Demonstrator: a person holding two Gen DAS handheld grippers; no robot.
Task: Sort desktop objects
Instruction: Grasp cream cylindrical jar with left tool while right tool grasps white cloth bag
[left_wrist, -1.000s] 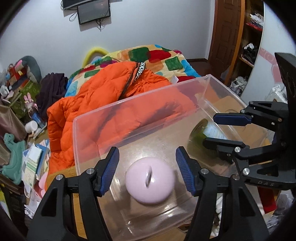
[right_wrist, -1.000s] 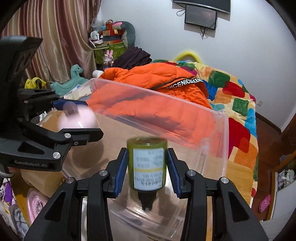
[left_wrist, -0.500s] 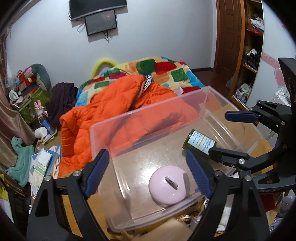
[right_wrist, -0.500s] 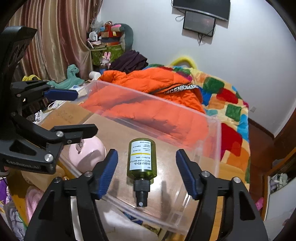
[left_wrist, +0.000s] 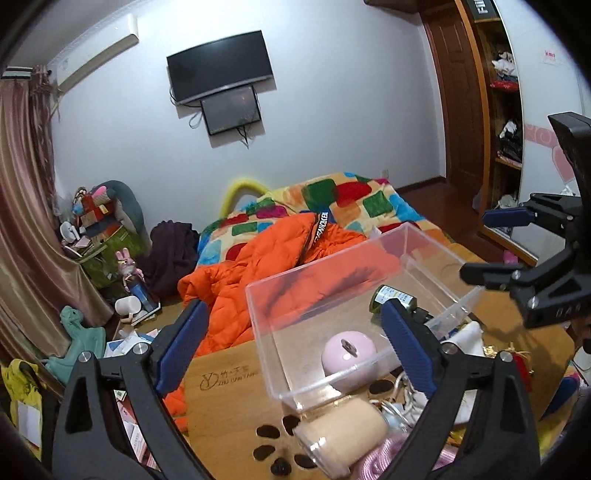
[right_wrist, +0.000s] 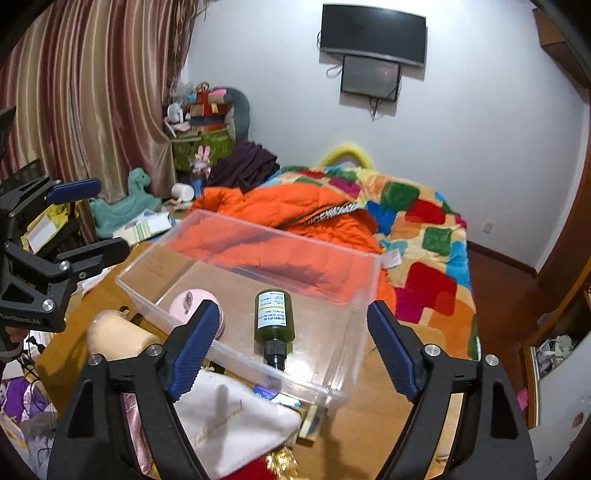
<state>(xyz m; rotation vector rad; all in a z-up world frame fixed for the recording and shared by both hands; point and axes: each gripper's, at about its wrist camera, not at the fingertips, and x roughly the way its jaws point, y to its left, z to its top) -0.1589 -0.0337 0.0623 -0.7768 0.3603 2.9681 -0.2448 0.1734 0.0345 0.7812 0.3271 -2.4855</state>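
Right wrist: right tool (right_wrist: 290, 345) opening, empty; left tool (left_wrist: 293, 345) opening, empty.

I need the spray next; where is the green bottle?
In the right wrist view the green bottle lies on its side inside the clear plastic bin, nozzle toward the camera, right of the pink round lid.

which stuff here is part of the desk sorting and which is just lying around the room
Part of the job:
- clear bin
- pink round item, in the bin
- green bottle, lying in the bin
- beige jar, on the desk
- white pouch, on the desk

Just lying about:
- orange jacket
- patchwork blanket
- teal toy horse
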